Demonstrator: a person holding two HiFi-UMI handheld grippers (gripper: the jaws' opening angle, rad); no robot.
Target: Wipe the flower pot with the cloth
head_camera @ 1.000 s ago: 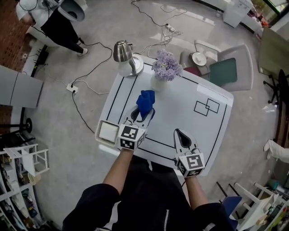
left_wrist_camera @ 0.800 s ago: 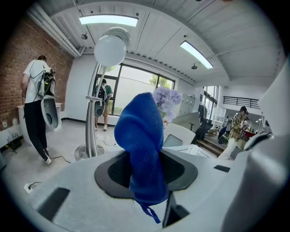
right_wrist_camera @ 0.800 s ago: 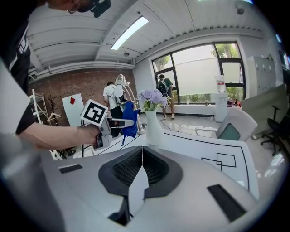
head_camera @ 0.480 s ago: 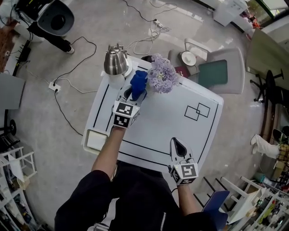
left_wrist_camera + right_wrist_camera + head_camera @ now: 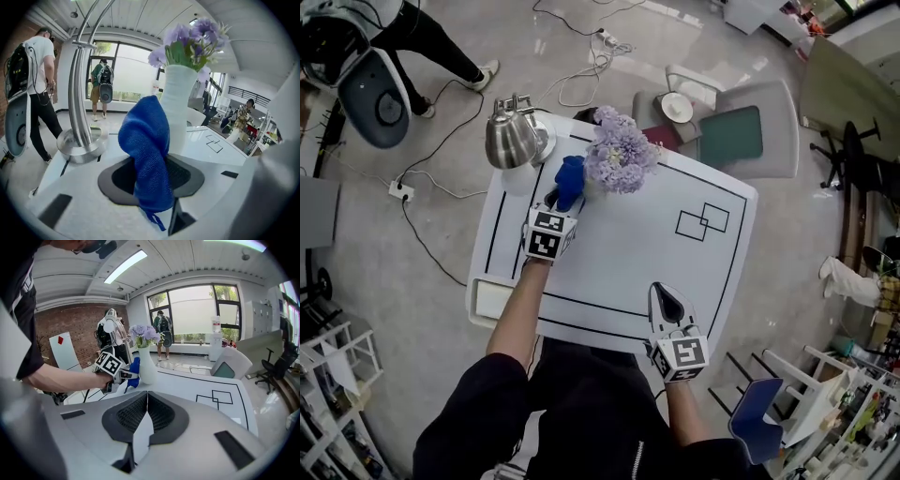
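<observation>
**A:** We are logging the flower pot point(image 5: 180, 110) first. Where are we placing it against the fingers?

**B:** It is standing straight ahead of the left gripper point(image 5: 554, 203), just beyond the fingertips, white and narrow-necked. Its long axis is running vertically, mouth pointing up, with purple flowers point(image 5: 620, 160) spilling out of the top. In the head view the blooms are hiding the body.

**A:** And the cloth point(image 5: 147, 154)?

**B:** The left fingers are pinching the blue cloth between them. A bunched fold is rising past the tips and covering the pot's lower side. In the right gripper view the cloth is looking as if it is touching the pot's wall, but we are not calling firm contact from these frames.

**A:** Step in hand, then?

**B:** We are judging it as the very start of the wipe: the cloth is at the pot, with no stroke readable. The next move is calling for light pressure and a stroke along the vertical axis or round the wall. A tall, narrow pot with a heavy top could tip if we are pushing it sideways.

**A:** Right gripper point(image 5: 147, 401)?

**B:** Its fingers are pressed together on nothing, well back from the pot near our edge of the table point(image 5: 623, 267). We are noting it could brace the pot. A metal kettle point(image 5: 510, 141) is standing to the outer side of the left fingers, near the pot.
</observation>
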